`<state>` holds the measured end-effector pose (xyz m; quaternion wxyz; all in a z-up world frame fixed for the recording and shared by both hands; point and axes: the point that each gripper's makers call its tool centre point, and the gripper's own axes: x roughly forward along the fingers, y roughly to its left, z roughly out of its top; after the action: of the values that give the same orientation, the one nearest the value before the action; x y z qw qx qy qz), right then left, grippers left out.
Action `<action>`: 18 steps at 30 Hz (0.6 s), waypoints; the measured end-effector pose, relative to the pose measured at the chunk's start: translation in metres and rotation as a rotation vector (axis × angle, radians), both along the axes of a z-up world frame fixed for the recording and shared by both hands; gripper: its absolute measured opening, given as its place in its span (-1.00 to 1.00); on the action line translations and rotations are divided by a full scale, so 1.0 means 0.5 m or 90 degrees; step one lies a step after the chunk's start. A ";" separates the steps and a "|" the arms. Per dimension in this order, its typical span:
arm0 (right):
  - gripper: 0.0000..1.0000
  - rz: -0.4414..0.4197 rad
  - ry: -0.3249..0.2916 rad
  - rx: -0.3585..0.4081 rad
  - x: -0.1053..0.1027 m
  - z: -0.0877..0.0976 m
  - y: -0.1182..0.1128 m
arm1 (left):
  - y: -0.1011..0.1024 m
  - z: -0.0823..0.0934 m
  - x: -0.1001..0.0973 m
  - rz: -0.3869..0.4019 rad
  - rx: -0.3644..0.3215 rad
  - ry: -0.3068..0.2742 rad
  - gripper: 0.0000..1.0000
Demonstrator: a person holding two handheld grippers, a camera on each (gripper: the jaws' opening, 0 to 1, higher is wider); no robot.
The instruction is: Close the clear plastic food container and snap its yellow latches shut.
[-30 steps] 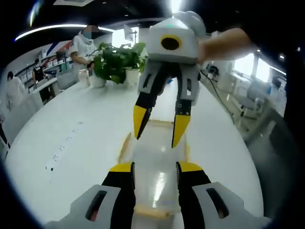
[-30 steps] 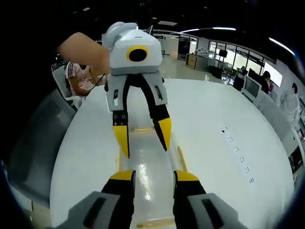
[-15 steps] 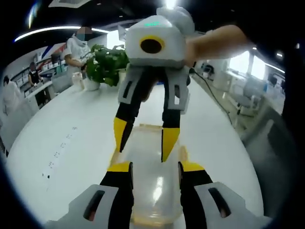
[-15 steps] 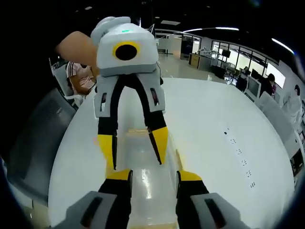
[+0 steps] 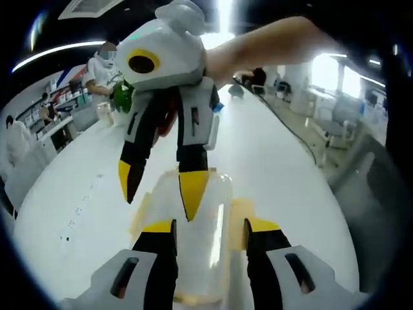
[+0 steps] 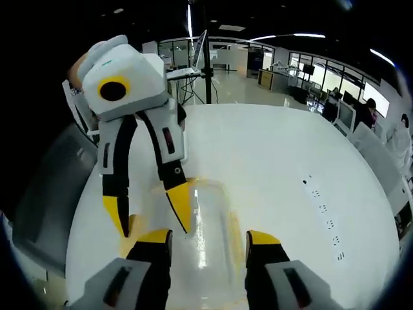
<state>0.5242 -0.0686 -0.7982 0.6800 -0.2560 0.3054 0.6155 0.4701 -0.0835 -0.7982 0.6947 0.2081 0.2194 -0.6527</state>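
Facing each other over the clear plastic food container (image 5: 197, 219), left tongs (image 5: 210, 227) and right tongs (image 6: 208, 239) both hang spread, gripping nothing. Container lies lengthwise on the white bench (image 6: 271, 161) between each pair's yellow tips, yellow latches (image 5: 240, 213) flared along its sides. Right tongs' near tip (image 5: 192, 192) is over the lid; contact unclear.
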 end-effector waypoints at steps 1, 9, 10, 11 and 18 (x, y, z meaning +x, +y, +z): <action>-0.11 0.001 0.001 -0.004 0.000 -0.002 -0.001 | 0.000 -0.002 -0.001 -0.003 0.004 -0.005 -0.21; 0.00 0.007 0.037 -0.018 0.002 -0.016 -0.004 | -0.010 -0.010 0.000 -0.011 0.016 -0.035 -0.14; 0.00 0.011 0.042 -0.021 0.004 -0.019 -0.004 | -0.012 -0.011 -0.001 -0.013 0.018 -0.040 -0.13; 0.00 0.015 0.046 -0.024 0.006 -0.022 -0.004 | -0.014 -0.011 -0.002 -0.013 0.017 -0.040 -0.14; 0.09 0.039 0.111 -0.038 -0.013 -0.047 -0.002 | -0.015 -0.032 -0.005 -0.040 0.063 -0.114 -0.11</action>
<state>0.5178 -0.0694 -0.8215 0.6238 -0.2309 0.3739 0.6464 0.4674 -0.0909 -0.8143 0.6798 0.3061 0.1815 -0.6412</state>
